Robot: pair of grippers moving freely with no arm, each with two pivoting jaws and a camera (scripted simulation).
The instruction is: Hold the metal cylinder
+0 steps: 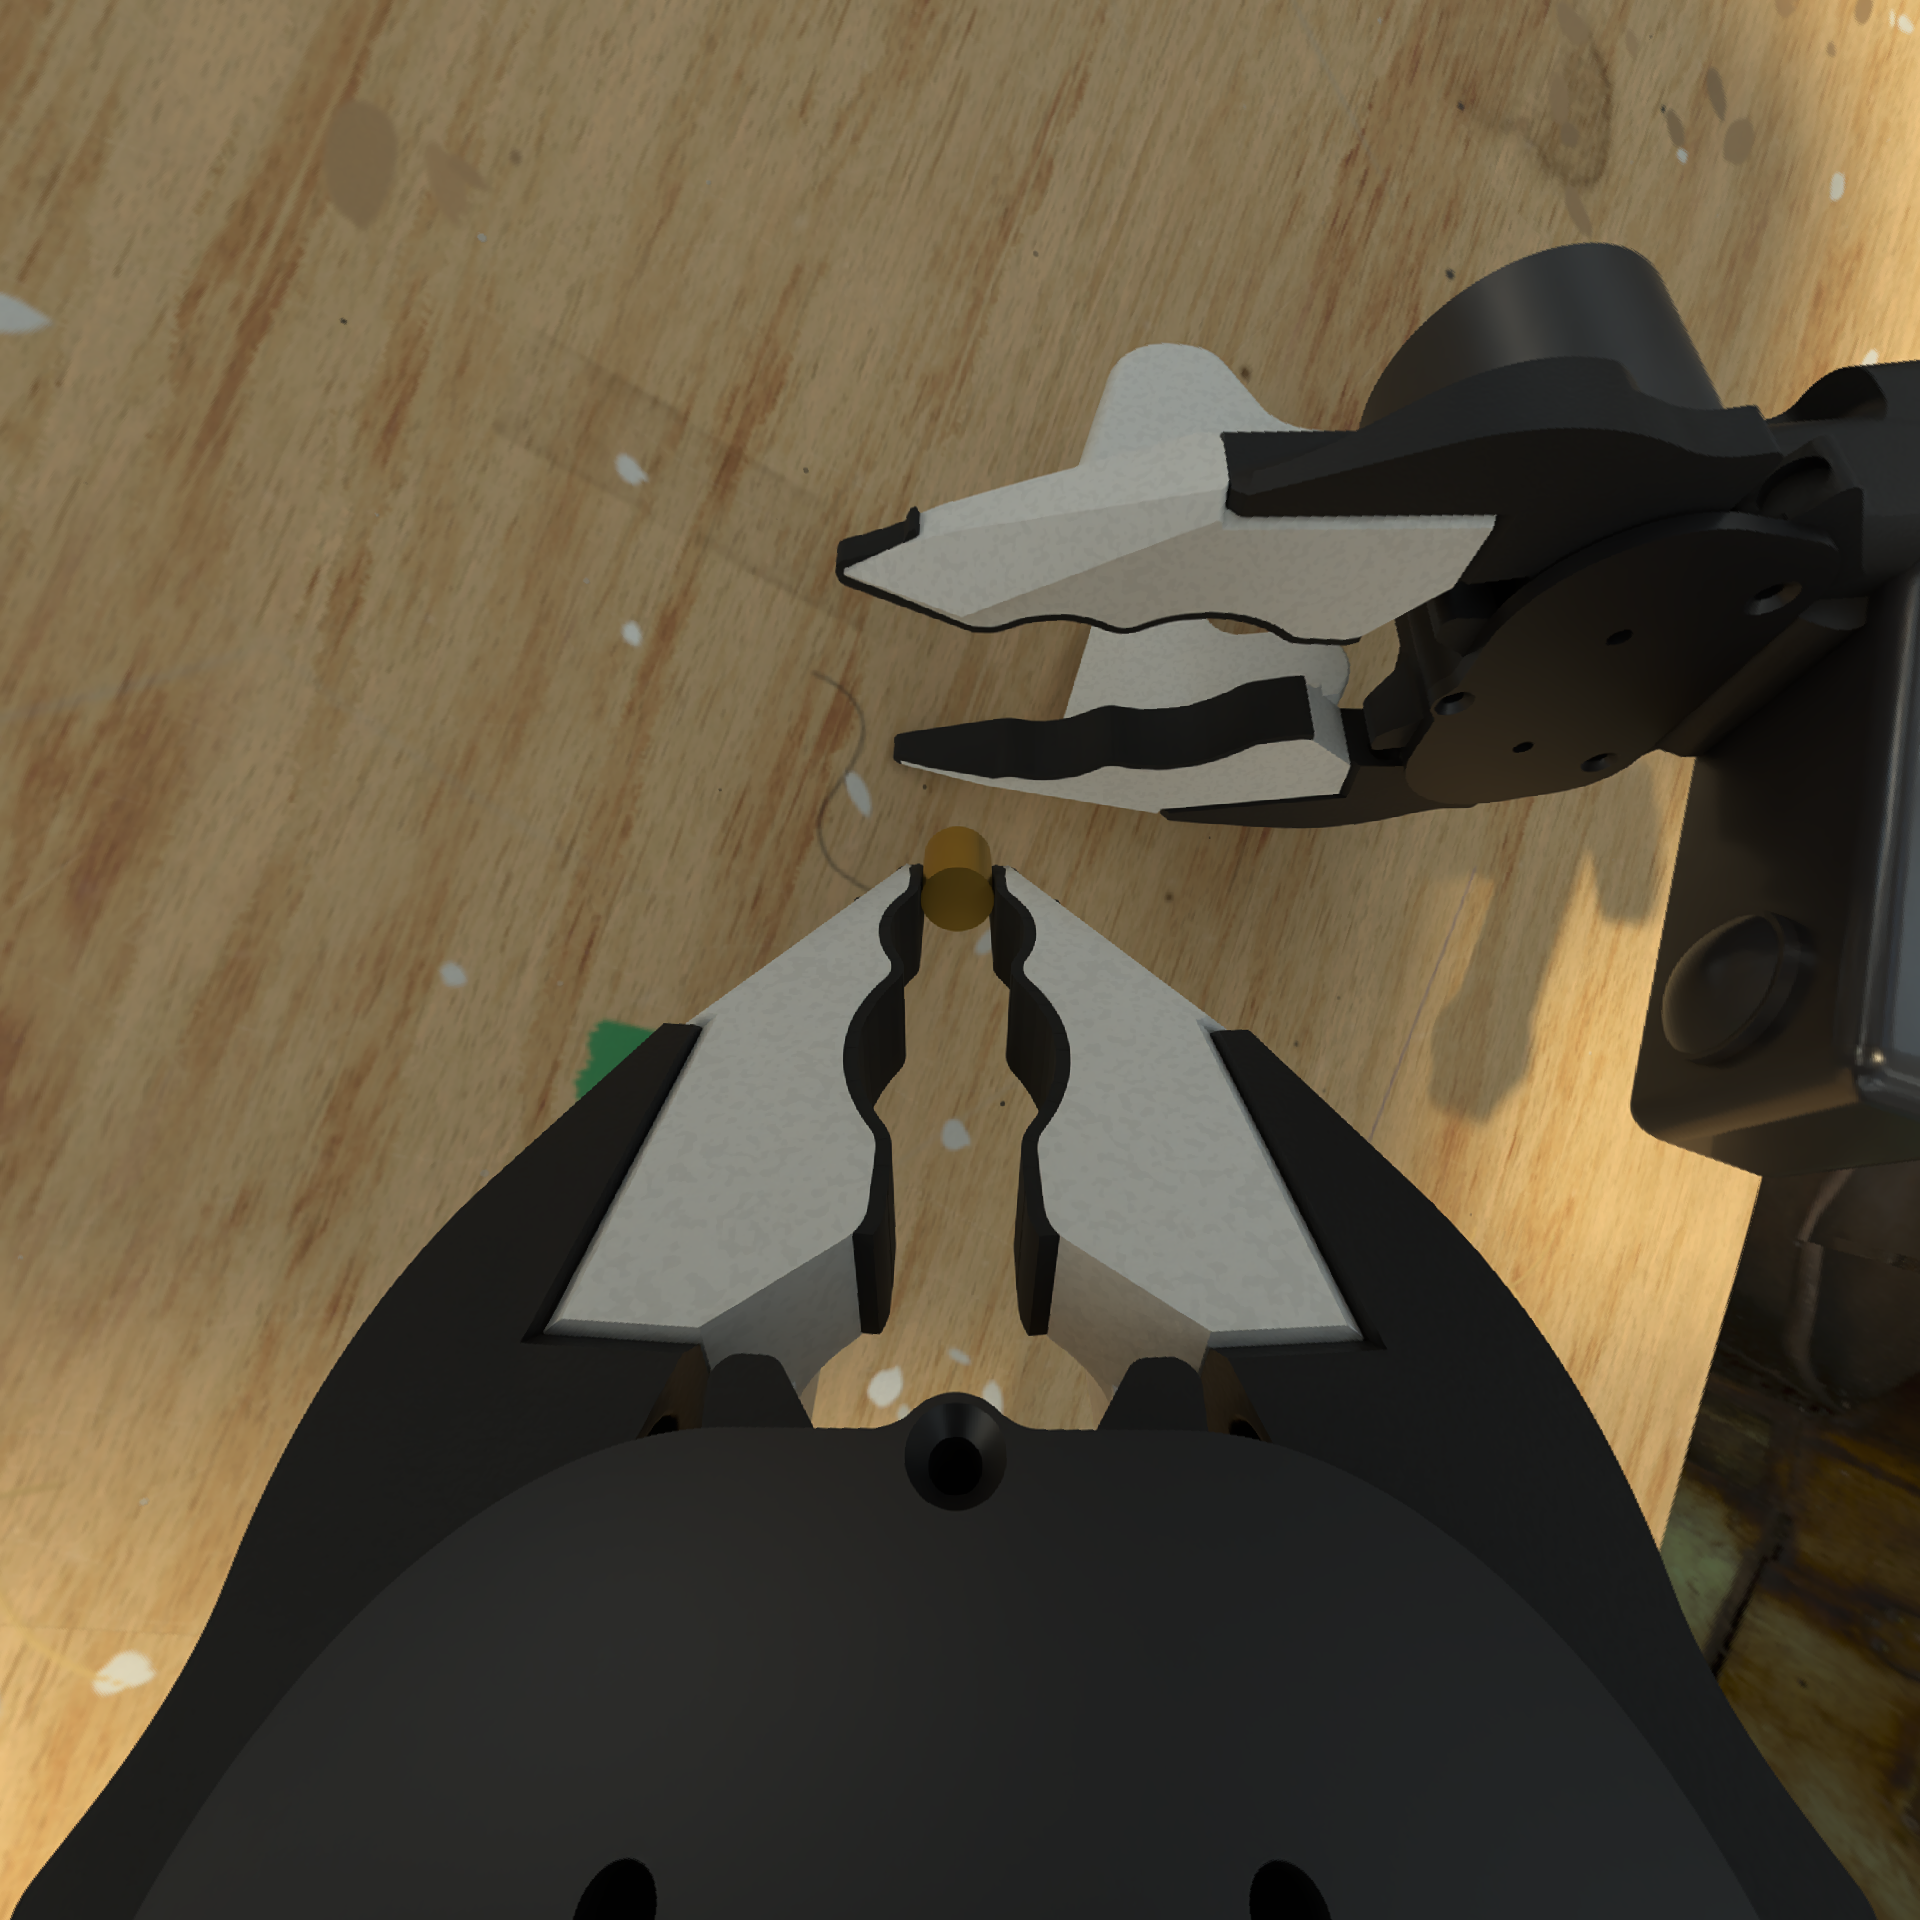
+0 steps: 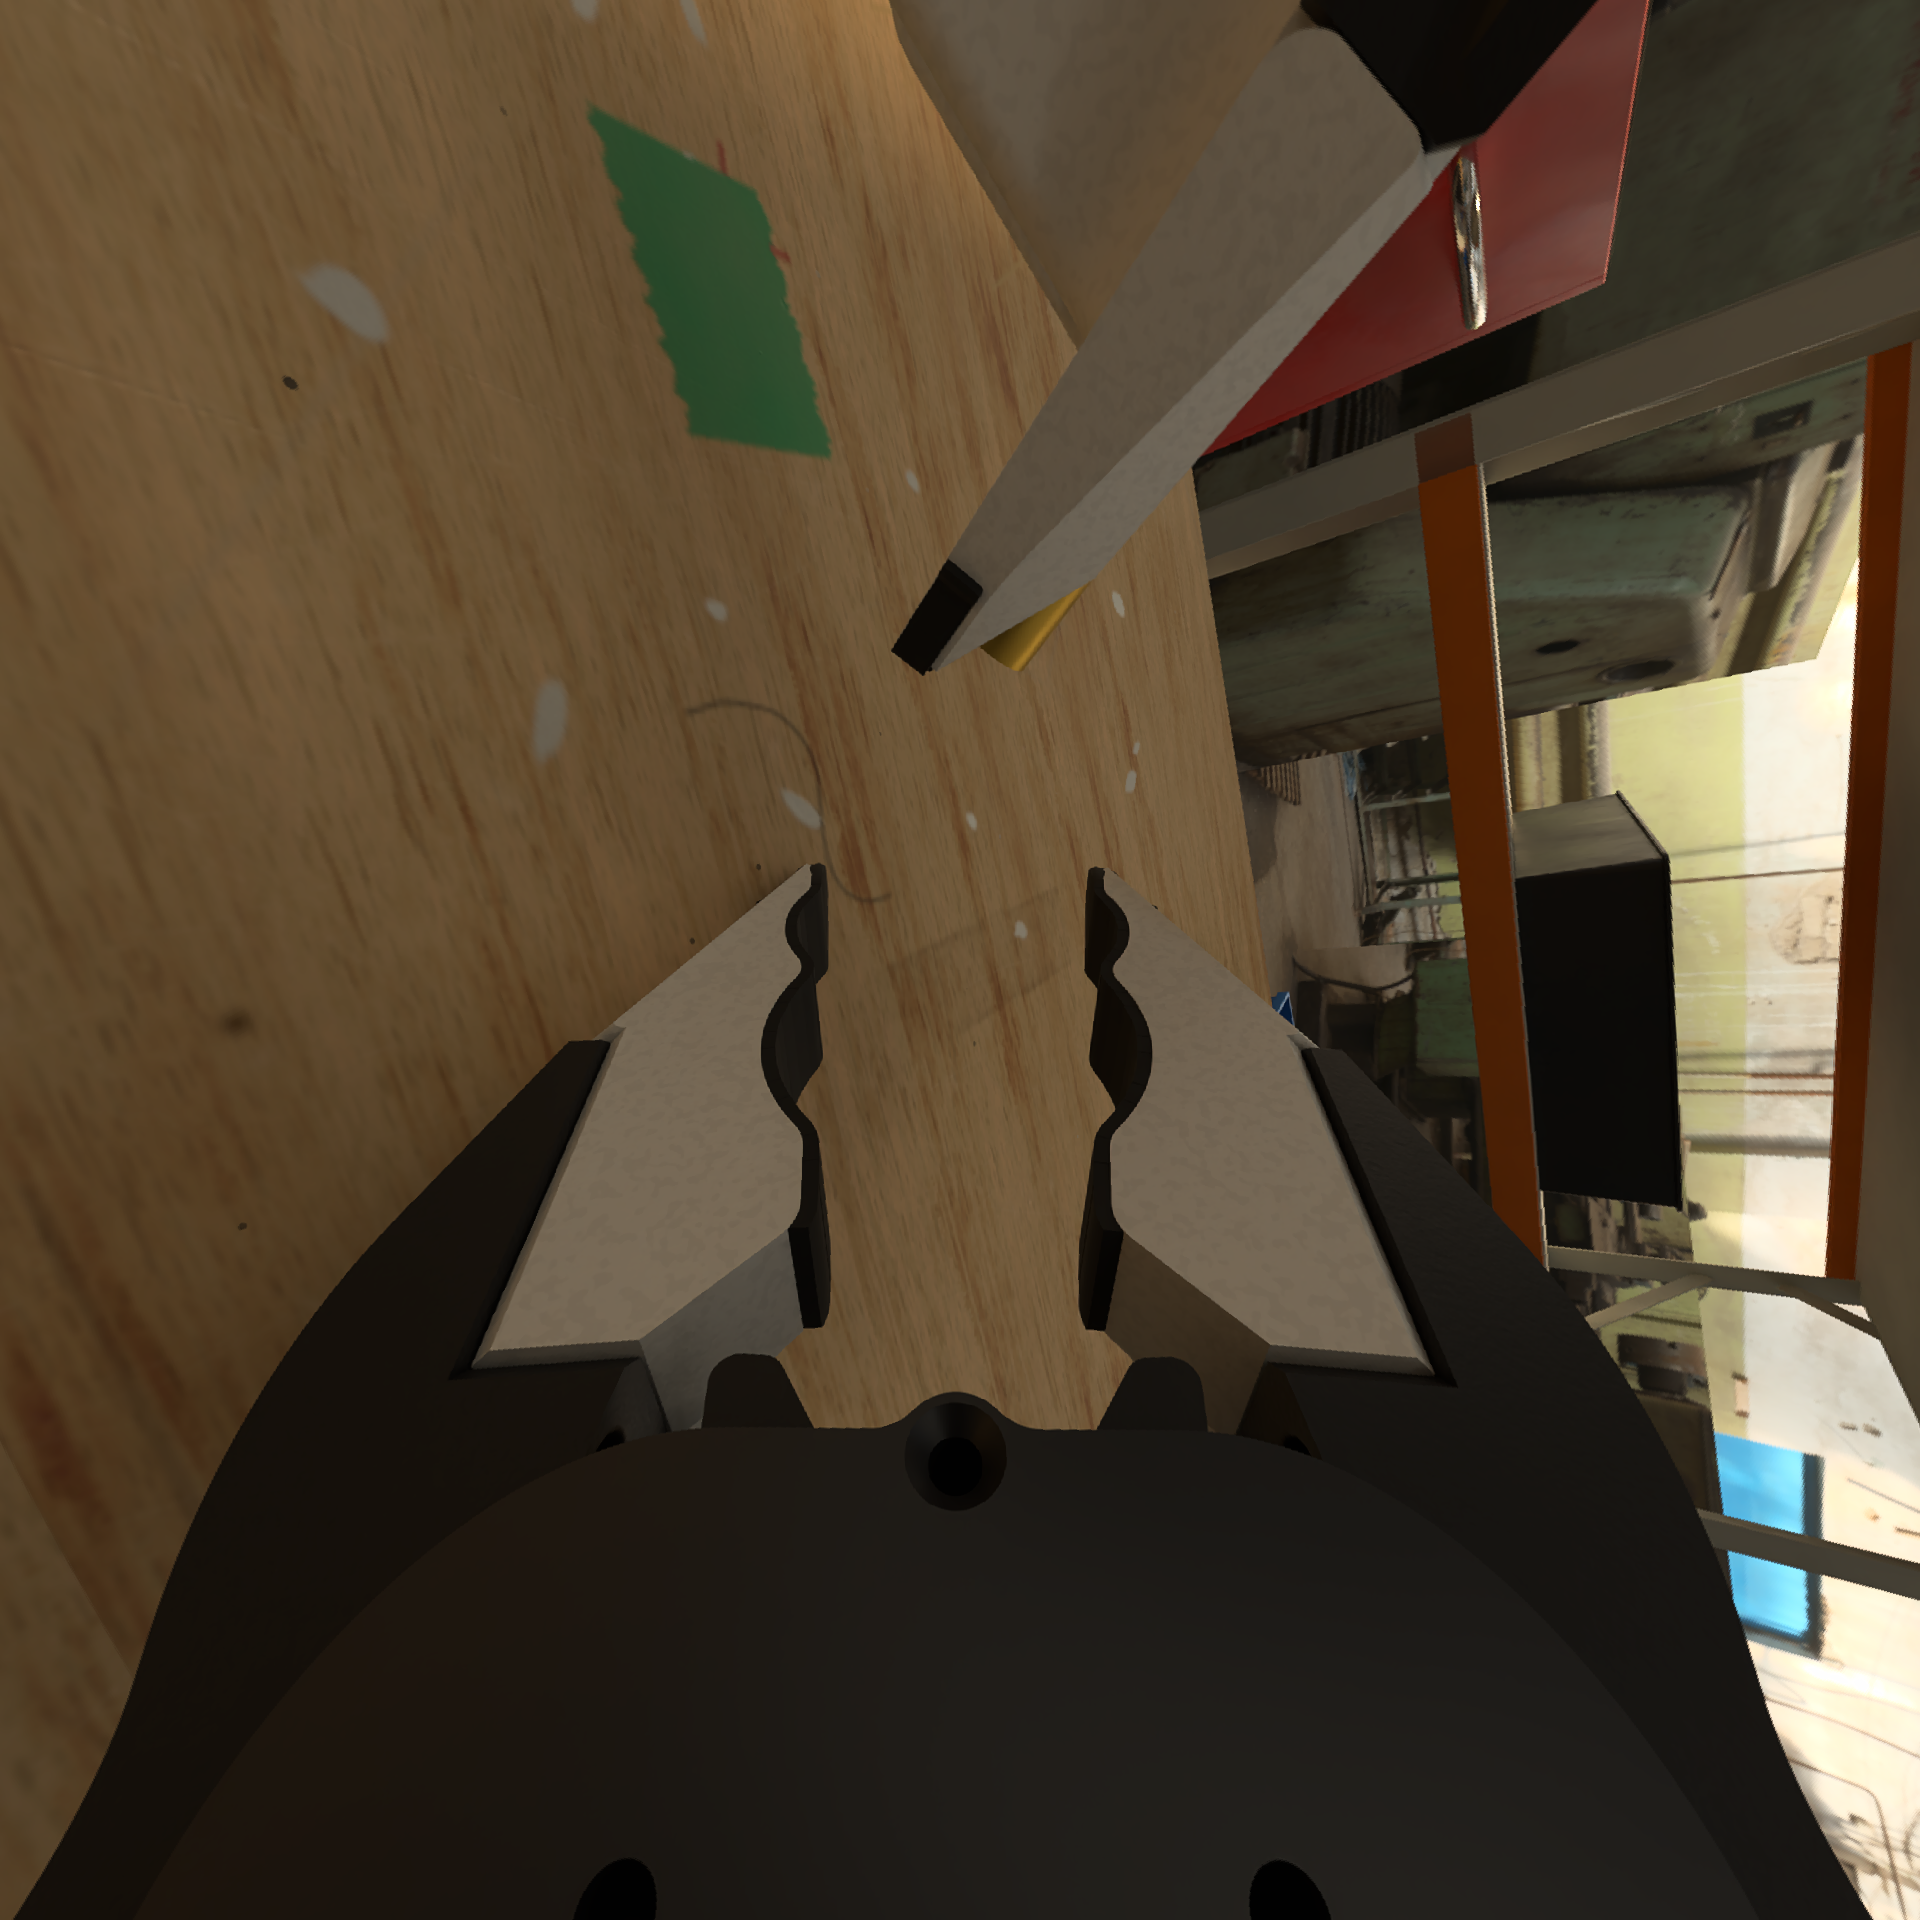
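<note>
Left gripper [image 1: 957, 883] pinches the brass-coloured metal cylinder [image 1: 956, 891] at its fingertips, above the wooden table [image 1: 416, 623], long axis running forward. Right gripper [image 2: 954, 883] (jaws apart, empty) hovers nearby, the cylinder ahead of it.

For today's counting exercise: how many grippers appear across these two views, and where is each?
2. The left gripper is shut on the metal cylinder above the wooden table; the right gripper hangs open beside it, empty.
</note>
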